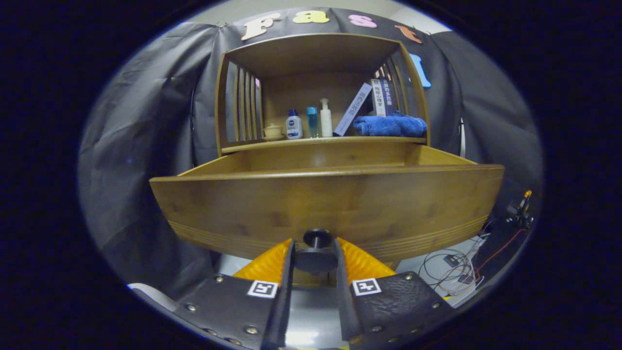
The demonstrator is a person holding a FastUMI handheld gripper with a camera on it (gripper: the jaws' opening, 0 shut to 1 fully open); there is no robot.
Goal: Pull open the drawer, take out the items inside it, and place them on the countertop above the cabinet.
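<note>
Gripper view looks straight at a wooden cabinet whose one drawer stands pulled well out toward the camera; what lies inside it is hidden behind the tall drawer front. Above the drawer, the countertop carries a row of things under an open-fronted shelf box. From left to right: one small cream lidded cup, then three bottles standing close together, namely a white bottle with a blue cap, a clear blue bottle and a white pump bottle. Next comes one book leaning to the right against a second, upright book, and last one folded blue towel lying at the right end of the countertop. On the floor off to the right of the drawer lies a tangle of thin cables.

One gripper sits low at the drawer front. Its two fingers are drawn in narrow, one on each side of the single round dark knob, and both appear to press against the knob's disc, so it has the knob clamped.
</note>
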